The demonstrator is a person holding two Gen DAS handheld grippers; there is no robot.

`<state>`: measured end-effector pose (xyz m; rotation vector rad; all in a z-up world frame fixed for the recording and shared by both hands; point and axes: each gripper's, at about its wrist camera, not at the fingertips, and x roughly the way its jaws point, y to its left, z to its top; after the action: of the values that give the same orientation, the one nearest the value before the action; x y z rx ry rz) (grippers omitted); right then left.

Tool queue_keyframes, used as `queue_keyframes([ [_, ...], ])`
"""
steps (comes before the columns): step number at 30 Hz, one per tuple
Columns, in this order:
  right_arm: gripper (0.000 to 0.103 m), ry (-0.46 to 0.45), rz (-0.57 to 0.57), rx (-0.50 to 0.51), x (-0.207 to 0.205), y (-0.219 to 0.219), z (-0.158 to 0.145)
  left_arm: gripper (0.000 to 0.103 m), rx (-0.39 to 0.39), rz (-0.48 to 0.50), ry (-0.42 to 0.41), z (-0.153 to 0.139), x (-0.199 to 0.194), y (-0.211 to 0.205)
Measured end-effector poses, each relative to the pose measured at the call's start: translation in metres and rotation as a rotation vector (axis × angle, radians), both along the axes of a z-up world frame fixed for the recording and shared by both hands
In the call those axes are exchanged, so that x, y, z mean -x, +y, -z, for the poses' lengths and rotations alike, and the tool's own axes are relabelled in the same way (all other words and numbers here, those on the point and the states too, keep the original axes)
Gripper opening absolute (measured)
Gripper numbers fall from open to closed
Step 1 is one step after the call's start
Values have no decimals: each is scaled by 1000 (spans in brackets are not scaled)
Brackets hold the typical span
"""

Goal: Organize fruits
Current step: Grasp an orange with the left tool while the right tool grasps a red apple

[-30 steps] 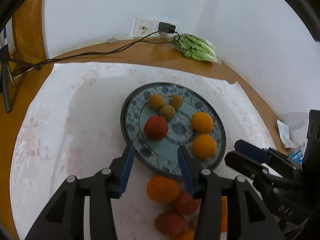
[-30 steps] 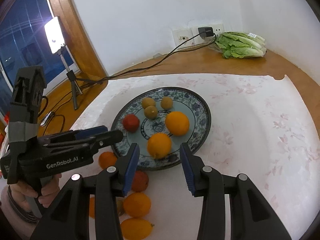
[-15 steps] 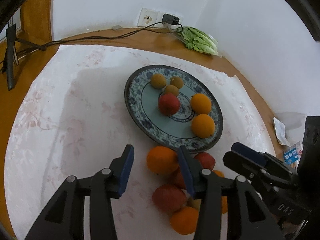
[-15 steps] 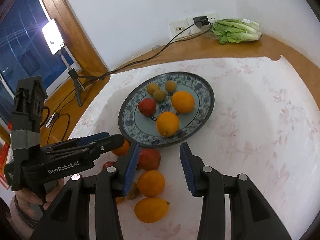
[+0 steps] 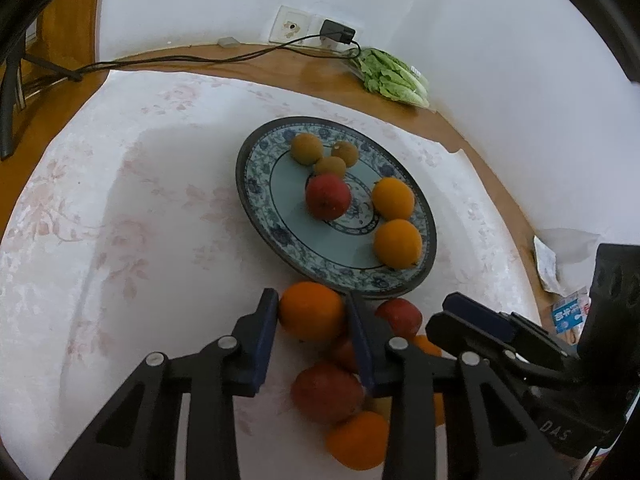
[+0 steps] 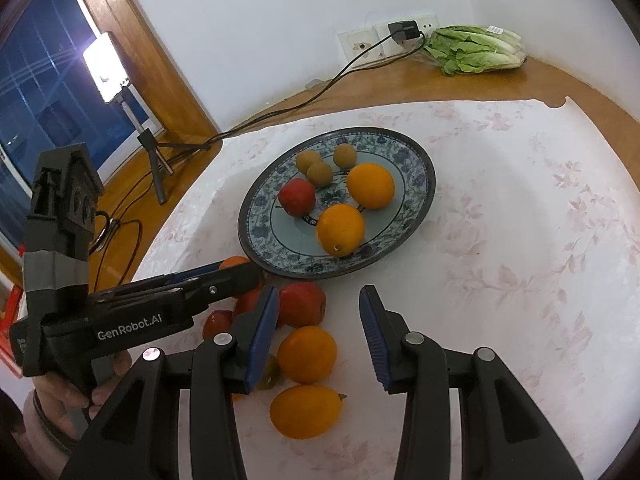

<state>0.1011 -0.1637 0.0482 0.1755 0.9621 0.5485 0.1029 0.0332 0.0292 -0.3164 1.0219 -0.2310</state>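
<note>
A blue-patterned plate (image 5: 243, 176) (image 6: 425, 184) holds a red apple (image 5: 328, 196), two oranges (image 5: 394, 198) and three small brown fruits (image 5: 306, 148). Loose fruit lies on the cloth just in front of it. My left gripper (image 5: 310, 297) (image 6: 240, 276) is closing its jaws on a loose orange (image 5: 312, 312); both blue pads touch its sides. My right gripper (image 6: 318, 320) (image 5: 454, 306) hovers open over a red apple (image 6: 302, 304), an orange (image 6: 306, 354) and a yellow citrus (image 6: 306, 410), gripping nothing. A hand (image 6: 60, 400) holds the left gripper.
White floral cloth (image 6: 520, 240) covers a wooden table. Bagged lettuce (image 5: 394, 78) (image 6: 476, 50) lies at the back by a wall socket, with a black cable (image 6: 320, 88) running left. A lit lamp on a tripod (image 6: 106, 66) stands left. Packets (image 5: 568, 316) lie at the right edge.
The left gripper drew back from the plate to the loose fruit, and its jaws narrowed onto the orange. The right gripper's view tipped down towards the pile; its jaws kept their width.
</note>
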Motion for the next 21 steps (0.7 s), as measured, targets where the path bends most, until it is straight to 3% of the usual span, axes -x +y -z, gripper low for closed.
queue_keyframes([
  [9,43,7,-21,3,-1,9,2,36,-50,-40,-46,-14,11,10],
  [21,43,73,-13,-33,-8,15,17,36,-49,-54,-78,-20,18,18],
])
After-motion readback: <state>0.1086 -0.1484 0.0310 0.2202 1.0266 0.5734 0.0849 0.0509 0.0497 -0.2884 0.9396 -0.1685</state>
